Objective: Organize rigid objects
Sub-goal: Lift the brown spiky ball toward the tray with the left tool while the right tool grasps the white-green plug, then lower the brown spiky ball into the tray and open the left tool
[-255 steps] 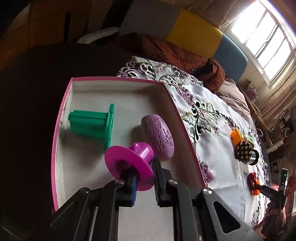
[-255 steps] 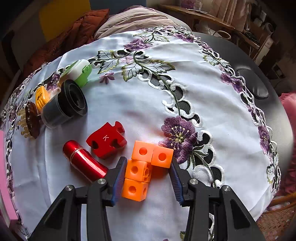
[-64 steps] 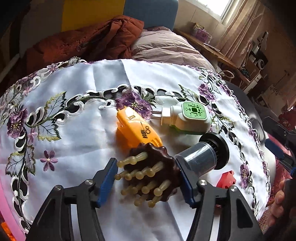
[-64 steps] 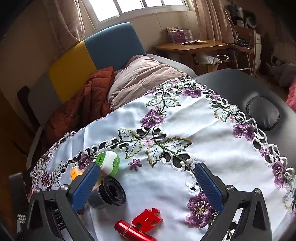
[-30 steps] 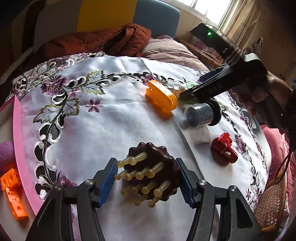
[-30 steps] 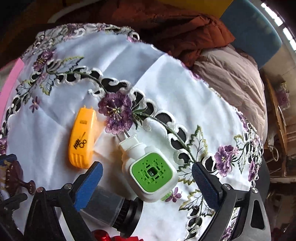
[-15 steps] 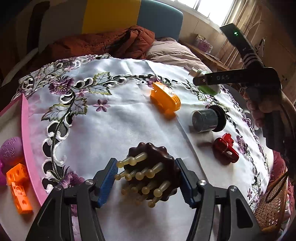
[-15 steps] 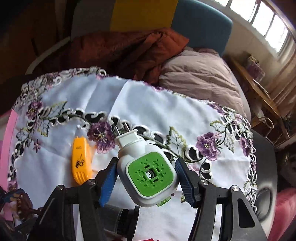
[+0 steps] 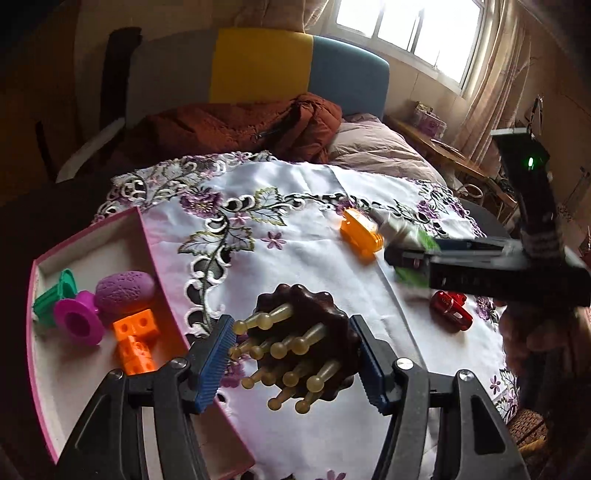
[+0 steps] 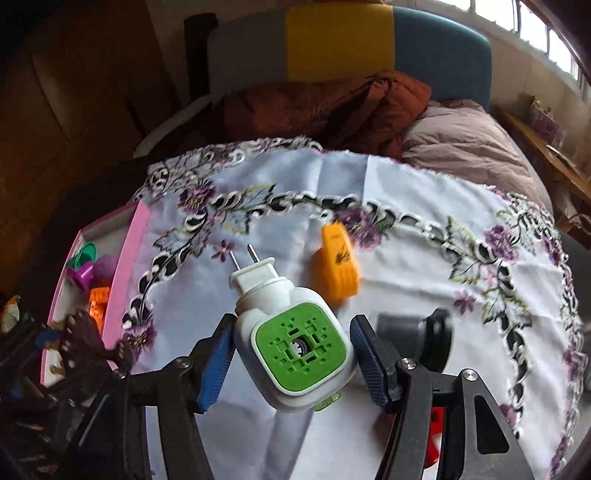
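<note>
Left wrist view: left gripper (image 9: pixel 295 354) jaws pinch the brown massage brush (image 9: pixel 306 332) (pegs toward camera) above the worktop, just beside the pink tray (image 9: pixel 162 273).

Right wrist view: right gripper (image 10: pixel 291 354) jaws pinch the white-and-green plug-in device (image 10: pixel 291 332), raised over the tablecloth (image 10: pixel 406 258).

We see a window (image 9: pixel 402 33) letting in bright daylight, with pale curtains (image 9: pixel 495 85) beside it. A headboard (image 9: pixel 295 70) of grey, yellow and blue panels stands against the wall. A rust-brown jacket (image 9: pixel 236 129) and a mauve pillow (image 9: pixel 373 151) lie behind the embroidered white tablecloth (image 9: pixel 295 206).
</note>
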### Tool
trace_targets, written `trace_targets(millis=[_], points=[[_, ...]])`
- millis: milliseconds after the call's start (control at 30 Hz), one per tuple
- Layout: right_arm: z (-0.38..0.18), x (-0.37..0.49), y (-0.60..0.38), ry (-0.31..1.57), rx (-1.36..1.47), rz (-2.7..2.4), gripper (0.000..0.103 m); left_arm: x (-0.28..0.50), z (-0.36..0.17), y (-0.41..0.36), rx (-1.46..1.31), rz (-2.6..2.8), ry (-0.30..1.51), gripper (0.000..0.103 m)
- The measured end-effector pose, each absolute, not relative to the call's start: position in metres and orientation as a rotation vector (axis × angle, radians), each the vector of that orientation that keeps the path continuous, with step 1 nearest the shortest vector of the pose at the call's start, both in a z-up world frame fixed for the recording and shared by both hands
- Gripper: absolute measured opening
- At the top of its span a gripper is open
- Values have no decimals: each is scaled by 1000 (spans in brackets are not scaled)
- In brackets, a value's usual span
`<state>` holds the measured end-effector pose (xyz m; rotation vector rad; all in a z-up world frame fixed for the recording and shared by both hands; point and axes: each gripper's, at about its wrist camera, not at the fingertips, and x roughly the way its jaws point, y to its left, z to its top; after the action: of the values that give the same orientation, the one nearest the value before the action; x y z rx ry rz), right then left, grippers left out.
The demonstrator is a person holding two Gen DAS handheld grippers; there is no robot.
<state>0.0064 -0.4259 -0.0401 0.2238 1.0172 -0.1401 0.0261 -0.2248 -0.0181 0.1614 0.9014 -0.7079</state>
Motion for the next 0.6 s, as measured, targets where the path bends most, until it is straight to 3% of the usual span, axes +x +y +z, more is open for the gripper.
trace_targets(millis=[200, 433, 600], points=[[-90, -1, -405, 1078, 212, -148, 63, 24, -5, -188, 145, -616, 872, 63], [-93, -3, -408, 1072, 240, -121, 62, 28, -6, -151, 135, -504, 860, 63], [-99, -1, -405, 1101, 209, -138, 54, 33, -11, -129, 115, -459, 878, 63]])
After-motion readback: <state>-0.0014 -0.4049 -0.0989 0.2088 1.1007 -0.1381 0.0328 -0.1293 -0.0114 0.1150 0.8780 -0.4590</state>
